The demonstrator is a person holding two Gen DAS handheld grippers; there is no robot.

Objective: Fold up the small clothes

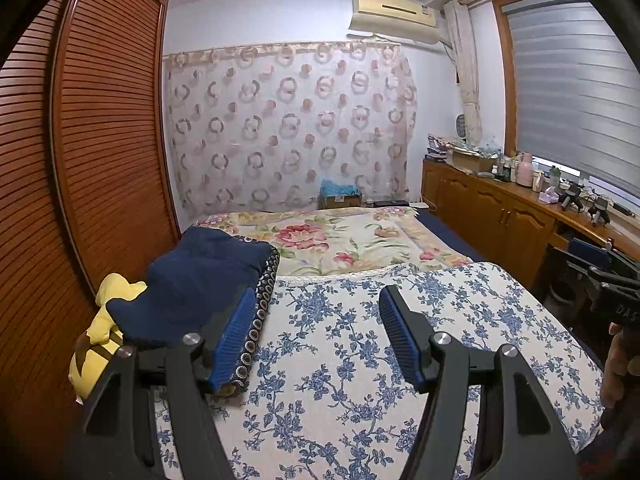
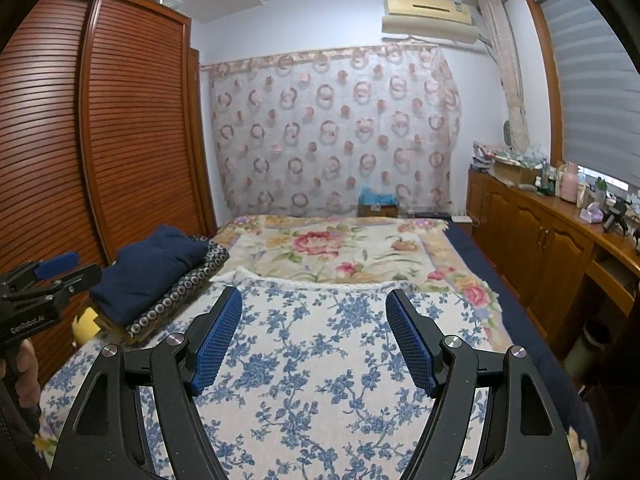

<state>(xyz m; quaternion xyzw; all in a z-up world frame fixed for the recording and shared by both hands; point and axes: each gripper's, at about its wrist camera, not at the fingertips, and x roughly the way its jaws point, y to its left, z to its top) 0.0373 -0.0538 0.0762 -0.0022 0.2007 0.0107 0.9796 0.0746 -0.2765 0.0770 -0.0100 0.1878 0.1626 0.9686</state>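
Observation:
A pile of folded clothes lies at the bed's left edge: a navy garment (image 1: 200, 280) (image 2: 148, 268) on top of a dark garment with white ring pattern (image 1: 260, 320) (image 2: 180, 296), with a yellow piece (image 1: 104, 320) (image 2: 86, 320) beneath. My left gripper (image 1: 318, 302) is open and empty above the blue-flowered cloth (image 1: 360, 360), its left finger close beside the pile. My right gripper (image 2: 314, 304) is open and empty above the same cloth (image 2: 320, 360), to the right of the pile. The left gripper shows at the left edge of the right wrist view (image 2: 56, 270).
A wooden slatted wardrobe (image 1: 100, 140) stands close along the bed's left side. A red-flowered blanket (image 1: 340, 240) covers the far bed. A wooden cabinet (image 1: 500, 208) with bottles and clutter runs along the right under the window. A box (image 1: 340, 198) sits behind the bed.

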